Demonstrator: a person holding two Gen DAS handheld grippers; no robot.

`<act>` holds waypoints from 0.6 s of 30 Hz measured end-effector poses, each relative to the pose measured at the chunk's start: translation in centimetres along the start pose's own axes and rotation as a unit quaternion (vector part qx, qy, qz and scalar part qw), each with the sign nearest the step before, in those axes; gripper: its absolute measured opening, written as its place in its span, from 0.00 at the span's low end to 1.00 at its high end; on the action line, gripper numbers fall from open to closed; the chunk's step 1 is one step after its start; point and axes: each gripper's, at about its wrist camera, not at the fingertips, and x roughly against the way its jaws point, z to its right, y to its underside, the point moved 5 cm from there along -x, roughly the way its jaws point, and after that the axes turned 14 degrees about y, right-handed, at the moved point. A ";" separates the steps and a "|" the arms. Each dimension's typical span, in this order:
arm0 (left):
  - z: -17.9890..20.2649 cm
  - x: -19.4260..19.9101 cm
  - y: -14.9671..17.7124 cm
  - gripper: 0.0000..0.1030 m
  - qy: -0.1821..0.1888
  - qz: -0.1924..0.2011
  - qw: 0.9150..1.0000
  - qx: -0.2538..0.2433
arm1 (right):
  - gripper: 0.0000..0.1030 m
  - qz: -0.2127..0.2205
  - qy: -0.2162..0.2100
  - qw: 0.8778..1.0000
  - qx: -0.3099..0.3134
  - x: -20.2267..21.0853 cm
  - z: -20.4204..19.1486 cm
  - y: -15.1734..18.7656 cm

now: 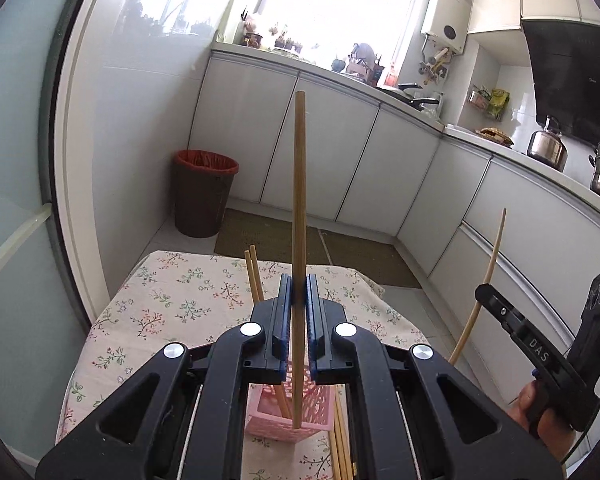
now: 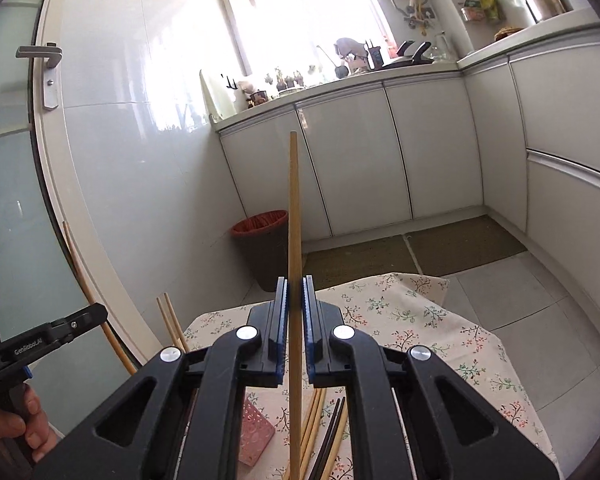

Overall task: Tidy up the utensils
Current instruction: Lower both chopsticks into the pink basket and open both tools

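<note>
- Long tan bamboo chopstick, left [image 1: 299, 208]: upright, clamped between blue gripper pads; lower tip hangs inside the pink basket opening.
- Long tan bamboo chopstick, right [image 2: 294, 264]: upright, clamped between blue pads; lower end hangs over the loose chopsticks on the cloth.
- Pink perforated plastic utensil basket [image 1: 276, 420]: square, standing upright on the floral tablecloth, open side up.
- Pair of tan bamboo chopsticks in the basket [image 1: 254, 274]: side by side, leaning left, upper ends well above the rim.
- Loose tan bamboo chopsticks [image 2: 314, 424]: lying flat on the cloth, just beside the basket.
- Dark chopsticks [image 2: 332, 436]: lying flat, touching the loose tan ones on their right.
</note>
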 end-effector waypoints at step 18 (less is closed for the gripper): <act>-3.5 -5.8 4.7 0.14 -0.046 -0.135 0.989 0.029 | 0.07 0.002 -0.007 1.000 0.022 -0.1 -1.7 1.4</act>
